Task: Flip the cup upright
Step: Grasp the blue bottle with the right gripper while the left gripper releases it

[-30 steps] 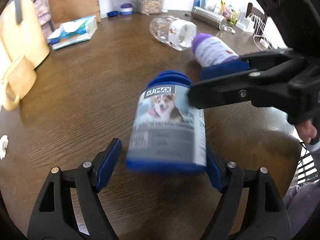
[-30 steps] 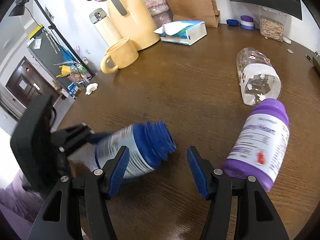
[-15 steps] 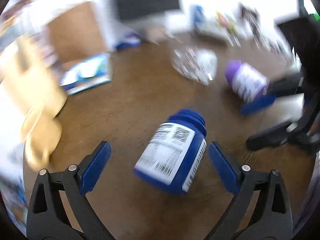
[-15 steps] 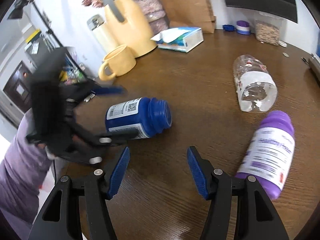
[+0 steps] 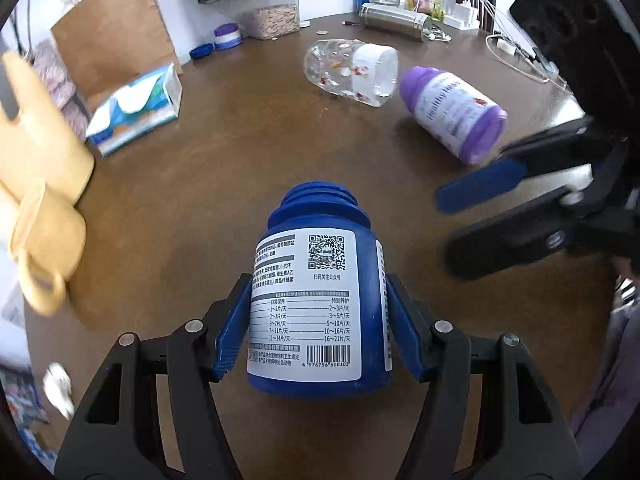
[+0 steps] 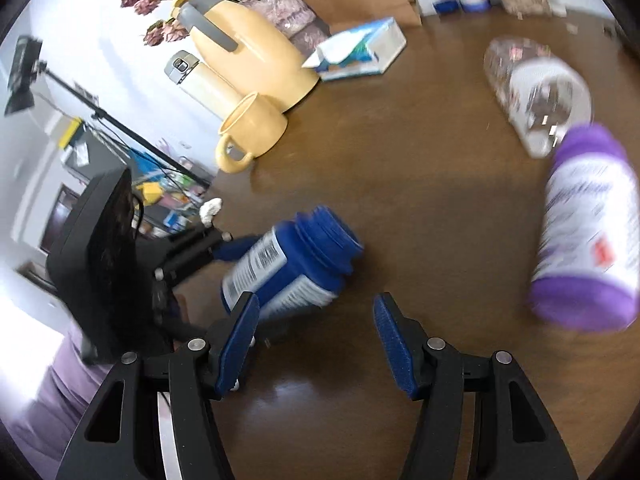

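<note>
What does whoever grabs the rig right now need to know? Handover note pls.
Left gripper: shut on the blue bottle, pads on its sides near the base, mouth pointing away, bottle tilted, not upright.
Right gripper: open, holding nothing, between the blue bottle and the purple bottle.
Purple bottle and clear jar: both lying on their sides on the table.
Done: blue bottle grasped.
Left: stand it upright and release; the other two probably need the same.
</note>
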Tool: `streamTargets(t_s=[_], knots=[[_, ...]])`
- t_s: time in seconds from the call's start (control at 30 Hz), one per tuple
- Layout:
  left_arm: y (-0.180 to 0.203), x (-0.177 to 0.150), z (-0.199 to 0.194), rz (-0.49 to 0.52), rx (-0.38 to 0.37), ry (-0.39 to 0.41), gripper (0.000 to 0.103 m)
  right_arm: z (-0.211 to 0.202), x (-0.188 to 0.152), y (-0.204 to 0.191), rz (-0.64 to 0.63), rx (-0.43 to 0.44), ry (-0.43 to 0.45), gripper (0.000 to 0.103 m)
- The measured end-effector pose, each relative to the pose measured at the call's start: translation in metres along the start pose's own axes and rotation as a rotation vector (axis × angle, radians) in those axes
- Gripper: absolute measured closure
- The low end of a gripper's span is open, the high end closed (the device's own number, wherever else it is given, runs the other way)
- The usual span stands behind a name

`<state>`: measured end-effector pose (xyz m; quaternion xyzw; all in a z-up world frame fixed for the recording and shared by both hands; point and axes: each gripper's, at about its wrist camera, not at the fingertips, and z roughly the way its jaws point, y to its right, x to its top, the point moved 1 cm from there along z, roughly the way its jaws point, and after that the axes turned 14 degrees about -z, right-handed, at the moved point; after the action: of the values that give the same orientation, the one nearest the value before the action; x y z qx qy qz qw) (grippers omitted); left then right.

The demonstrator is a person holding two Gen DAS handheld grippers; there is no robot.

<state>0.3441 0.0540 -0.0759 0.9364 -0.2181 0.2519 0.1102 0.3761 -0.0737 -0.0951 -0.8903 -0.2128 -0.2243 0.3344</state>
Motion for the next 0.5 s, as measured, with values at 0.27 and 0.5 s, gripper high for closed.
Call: streamTargets(t_s=[0.27, 0.5], knots=[[0.033, -0.017, -0.01, -0.087, -0.037, 0.044, 0.043, 0.006, -0.008, 0.016, 0.152, 0.07, -0.019, 0.032], [0.045, -0.025, -0.021, -0.239, -0.195, 0.123, 0.043, 0.011, -0.022, 0.038, 0.291, 0.234, -0.046, 0.033]])
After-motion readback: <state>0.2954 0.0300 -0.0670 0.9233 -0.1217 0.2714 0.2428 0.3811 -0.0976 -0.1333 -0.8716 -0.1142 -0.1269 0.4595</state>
